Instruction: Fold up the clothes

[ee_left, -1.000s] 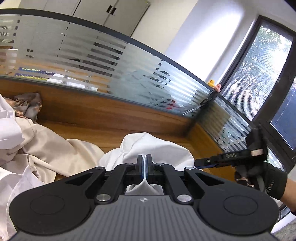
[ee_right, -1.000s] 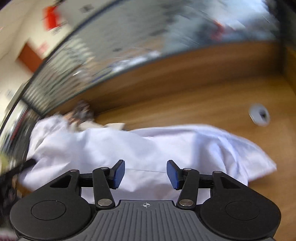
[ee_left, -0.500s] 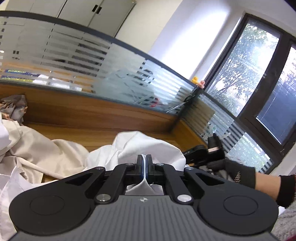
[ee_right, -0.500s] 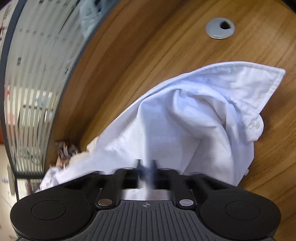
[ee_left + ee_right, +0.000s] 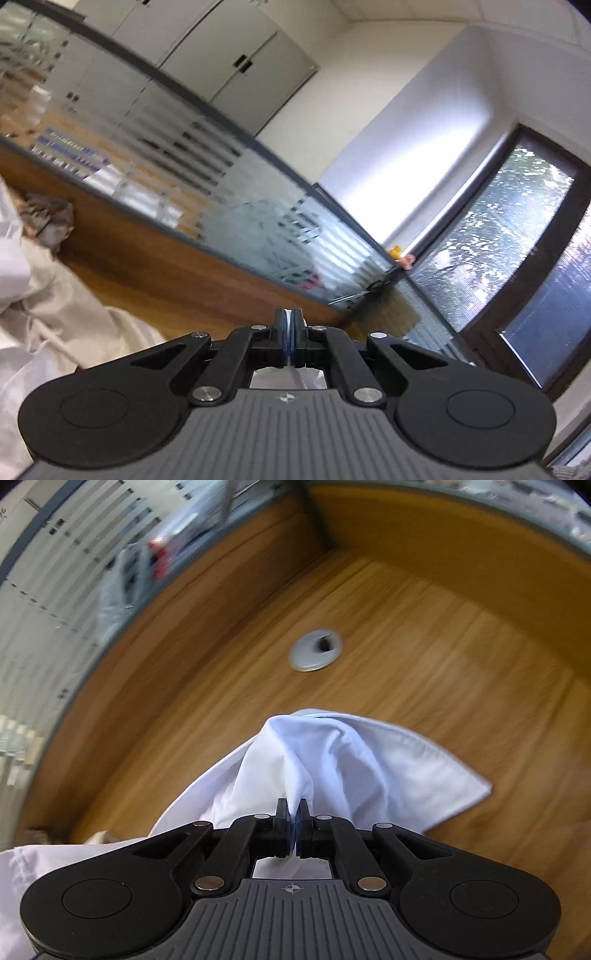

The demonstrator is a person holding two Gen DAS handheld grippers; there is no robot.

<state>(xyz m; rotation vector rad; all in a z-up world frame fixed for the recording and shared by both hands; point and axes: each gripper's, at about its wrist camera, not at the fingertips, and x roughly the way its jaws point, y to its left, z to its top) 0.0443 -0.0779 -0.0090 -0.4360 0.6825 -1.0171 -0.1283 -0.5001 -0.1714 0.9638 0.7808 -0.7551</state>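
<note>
From the left wrist, the left gripper (image 5: 288, 334) is seen clamped on a sliver of white cotton shirt (image 5: 284, 378), with a crumpled beige garment (image 5: 74, 317) lying on the wooden desk (image 5: 155, 291) to the left. From the right wrist, the right gripper (image 5: 292, 825) is pinched tight on the same white fabric, which is draped over the desk near a round grey cable grommet (image 5: 316, 650).
</note>
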